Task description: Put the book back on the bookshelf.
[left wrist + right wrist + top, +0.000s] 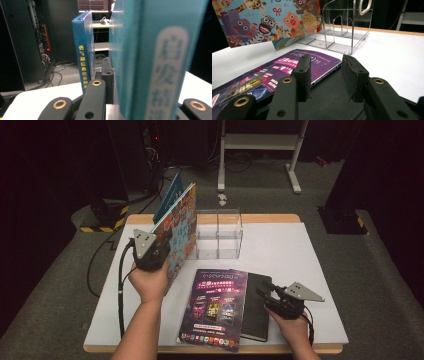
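Black and matte, the notebook lies flat at the near right of the white table, its long axis running from 6 to 12 o'clock. Your right gripper hovers just over it, pointing toward 10 o'clock. Its jaws stand apart with nothing between them, rough dark pads facing each other.

Touching the notebook's left edge and partly overlapping it is a glossy purple magazine. It is thin, flat and lies along the same near-to-far line. Your right hand is much the nearer one to both.

At 10 o'clock from the magazine, your left gripper is clamped on a picture book with a stiff cover full of cartoon animals. The book stands on edge, leaning, and its teal spine runs up between the jaws in the left gripper view. Whether its lower edge touches the table I cannot tell.

Just behind it stands a second book, a blue hardback with yellow lettering down its spine.

Directly right of the held book, at 3 o'clock from it, sits a clear acrylic rack with upright dividers. Its slots open upward and look empty. The coming move probably turns on lining the book's edge up with a slot.
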Demonstrator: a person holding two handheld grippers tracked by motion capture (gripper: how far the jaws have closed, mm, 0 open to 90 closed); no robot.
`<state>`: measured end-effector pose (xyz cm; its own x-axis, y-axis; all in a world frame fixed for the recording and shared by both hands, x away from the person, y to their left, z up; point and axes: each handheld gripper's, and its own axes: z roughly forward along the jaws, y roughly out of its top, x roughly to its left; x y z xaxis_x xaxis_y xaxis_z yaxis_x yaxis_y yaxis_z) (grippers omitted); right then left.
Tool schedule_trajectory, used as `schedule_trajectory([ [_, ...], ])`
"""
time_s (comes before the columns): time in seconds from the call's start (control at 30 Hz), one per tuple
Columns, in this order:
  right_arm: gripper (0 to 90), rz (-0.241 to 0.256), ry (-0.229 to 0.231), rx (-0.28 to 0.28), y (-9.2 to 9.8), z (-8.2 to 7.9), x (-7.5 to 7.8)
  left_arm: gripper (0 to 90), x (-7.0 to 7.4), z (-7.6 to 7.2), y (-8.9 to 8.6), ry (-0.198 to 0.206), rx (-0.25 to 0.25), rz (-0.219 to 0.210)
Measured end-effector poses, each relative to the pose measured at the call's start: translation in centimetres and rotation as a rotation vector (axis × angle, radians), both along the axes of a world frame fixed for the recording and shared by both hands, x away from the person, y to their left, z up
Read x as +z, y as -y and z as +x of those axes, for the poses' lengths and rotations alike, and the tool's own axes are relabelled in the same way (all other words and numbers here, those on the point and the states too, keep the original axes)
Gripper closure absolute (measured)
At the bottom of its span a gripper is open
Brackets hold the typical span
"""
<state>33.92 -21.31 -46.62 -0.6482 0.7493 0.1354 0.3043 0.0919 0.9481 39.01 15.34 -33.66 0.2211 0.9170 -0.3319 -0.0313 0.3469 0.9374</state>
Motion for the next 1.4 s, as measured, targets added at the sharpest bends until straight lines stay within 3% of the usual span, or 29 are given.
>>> schedule_trajectory([
  [0.27,59.5,0.002,0.001,0.004,-0.1,0.0,0.0,81.6,-0.6,1.3,0.6,-0.003,0.024,0.002],
  [0.9,60.1,-0.003,0.001,0.018,-0.2,-0.2,-0.1,81.5,-2.2,3.4,1.8,0.033,0.067,-0.006],
  [1.17,60.0,-0.003,-0.004,0.021,-0.3,-0.2,-0.2,81.1,-3.0,2.6,1.8,0.032,0.062,0.010],
  [1.4,60.0,-0.008,-0.007,0.026,-0.5,-0.2,-0.3,80.7,-3.8,1.4,1.5,0.004,0.049,0.010],
])
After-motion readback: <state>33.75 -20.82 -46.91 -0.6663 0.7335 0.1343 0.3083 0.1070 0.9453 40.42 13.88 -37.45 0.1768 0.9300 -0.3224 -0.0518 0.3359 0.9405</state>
